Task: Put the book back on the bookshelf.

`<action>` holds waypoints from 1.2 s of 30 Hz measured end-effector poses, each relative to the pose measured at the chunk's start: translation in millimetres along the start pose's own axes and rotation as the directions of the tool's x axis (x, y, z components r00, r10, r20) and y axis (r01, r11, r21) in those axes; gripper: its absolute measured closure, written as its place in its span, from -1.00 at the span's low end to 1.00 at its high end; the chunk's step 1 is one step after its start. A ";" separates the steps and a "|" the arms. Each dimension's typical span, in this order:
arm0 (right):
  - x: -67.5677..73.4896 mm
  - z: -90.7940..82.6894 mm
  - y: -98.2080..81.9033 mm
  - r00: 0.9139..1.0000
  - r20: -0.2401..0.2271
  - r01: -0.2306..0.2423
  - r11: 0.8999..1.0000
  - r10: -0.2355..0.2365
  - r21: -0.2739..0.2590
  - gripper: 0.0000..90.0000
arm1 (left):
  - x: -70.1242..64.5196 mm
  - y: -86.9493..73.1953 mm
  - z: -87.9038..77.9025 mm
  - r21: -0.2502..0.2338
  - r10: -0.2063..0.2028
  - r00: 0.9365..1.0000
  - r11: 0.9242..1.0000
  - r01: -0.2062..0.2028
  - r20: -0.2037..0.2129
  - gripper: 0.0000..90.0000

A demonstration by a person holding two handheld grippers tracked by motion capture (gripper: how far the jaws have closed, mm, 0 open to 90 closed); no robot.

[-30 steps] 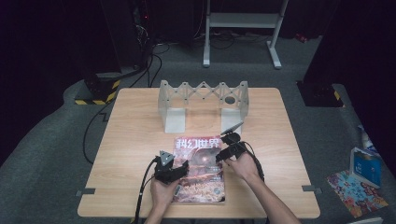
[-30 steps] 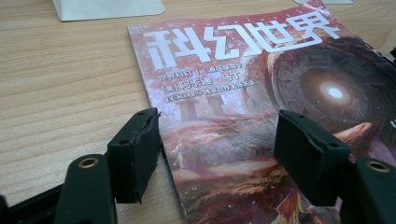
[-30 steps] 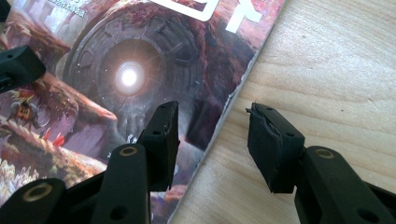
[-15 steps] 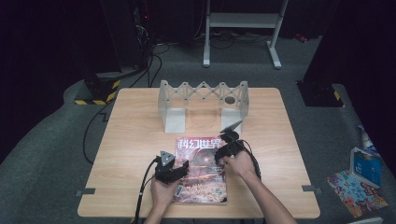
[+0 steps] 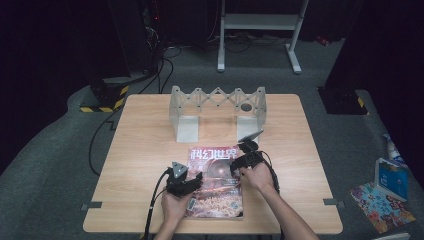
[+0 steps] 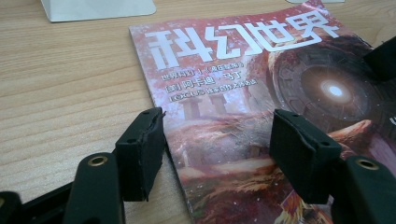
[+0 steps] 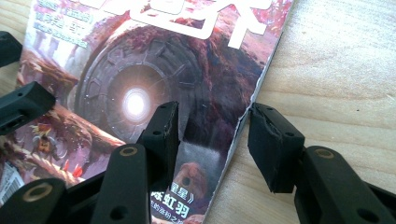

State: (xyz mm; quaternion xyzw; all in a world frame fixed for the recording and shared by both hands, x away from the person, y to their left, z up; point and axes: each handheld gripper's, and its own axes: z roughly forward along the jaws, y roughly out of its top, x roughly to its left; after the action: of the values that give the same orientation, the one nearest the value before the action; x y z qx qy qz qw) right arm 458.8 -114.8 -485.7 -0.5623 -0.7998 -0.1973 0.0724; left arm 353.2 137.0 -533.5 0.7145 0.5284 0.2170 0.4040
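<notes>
A magazine point(image 5: 215, 180) with a red cover and white characters lies flat on the wooden table point(image 5: 145, 150), near its front edge. My left gripper point(image 5: 196, 180) is at the magazine's left edge point(image 6: 159, 116). Its jaws have just been closing a little and stand open point(image 6: 217, 126), one pad on the table, the other on the cover, the edge between them. My right gripper point(image 5: 236, 167) straddles the right edge point(image 7: 243, 126), open point(image 7: 212, 119): one pad is on the cover, the other on the wood. Neither pair presses on the magazine point(image 7: 163, 70).
A grey folding rack point(image 5: 217, 102) stands across the far half of the table. On the floor to the right lie a blue box point(image 5: 390, 177) and a colourful booklet point(image 5: 382, 207). A white frame point(image 5: 260, 22) stands behind the table, and cables run at the left.
</notes>
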 end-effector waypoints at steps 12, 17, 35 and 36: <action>7.6 -4.9 -1.2 0.997 -0.073 0.029 0.999 -0.030 -0.021 0.24 | -1.0 -0.1 0.1 0.002 0.008 1.000 1.000 -0.008 -0.006 -0.21; 9.6 -5.7 -2.9 0.995 -0.091 0.044 0.998 -0.047 -0.034 0.23 | -1.4 -0.1 0.2 0.001 0.005 1.000 1.000 -0.005 -0.007 -0.21; 25.6 -4.9 -3.4 0.982 -0.138 0.118 0.989 -0.130 -0.091 0.18 | -1.4 -0.3 0.1 0.001 0.006 1.000 1.000 -0.006 -0.009 -0.21; 25.0 -4.6 -2.7 0.982 -0.135 0.120 0.989 -0.131 -0.083 0.18 | -1.4 -0.3 0.2 0.001 0.004 1.000 1.000 -0.004 -0.008 -0.21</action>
State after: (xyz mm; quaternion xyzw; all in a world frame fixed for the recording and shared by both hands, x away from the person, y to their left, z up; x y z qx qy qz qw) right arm 446.9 -95.6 -473.7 -0.4977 -0.8187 -0.2702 0.0950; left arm 352.7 135.6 -533.7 0.7150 0.5284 0.2204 0.4013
